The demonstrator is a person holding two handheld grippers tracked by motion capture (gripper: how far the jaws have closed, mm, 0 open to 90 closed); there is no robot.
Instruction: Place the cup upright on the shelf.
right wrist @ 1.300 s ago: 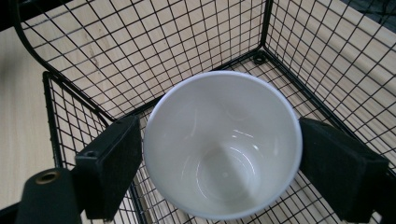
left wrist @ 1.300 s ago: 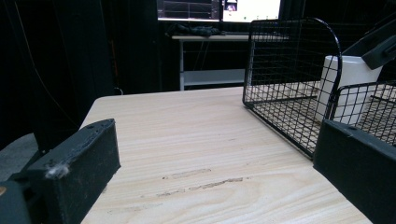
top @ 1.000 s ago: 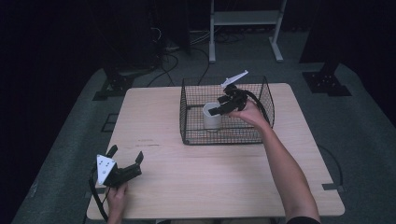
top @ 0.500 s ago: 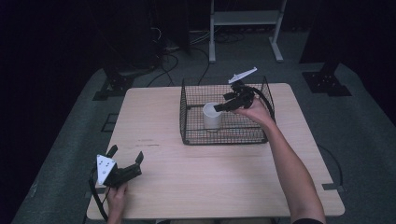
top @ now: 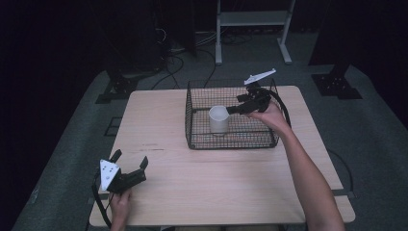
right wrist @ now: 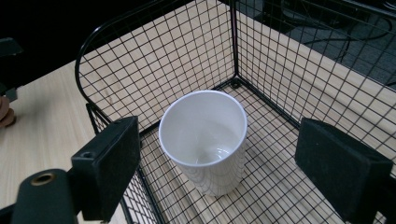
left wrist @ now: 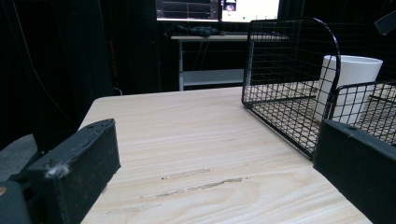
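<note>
Glossy white cup [right wrist: 204,140] (smooth); black wire basket [right wrist: 187,51]; wood-grain table [left wrist: 196,144].

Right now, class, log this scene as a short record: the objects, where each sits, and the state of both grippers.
table: light wood
basket: black wire, far right part of table
cup: white, upright, empty, inside basket
right gripper: open, jaws apart over the cup, not touching it
left gripper: open, near left corner of table, holding nothing
hands: one on each gripper
</note>
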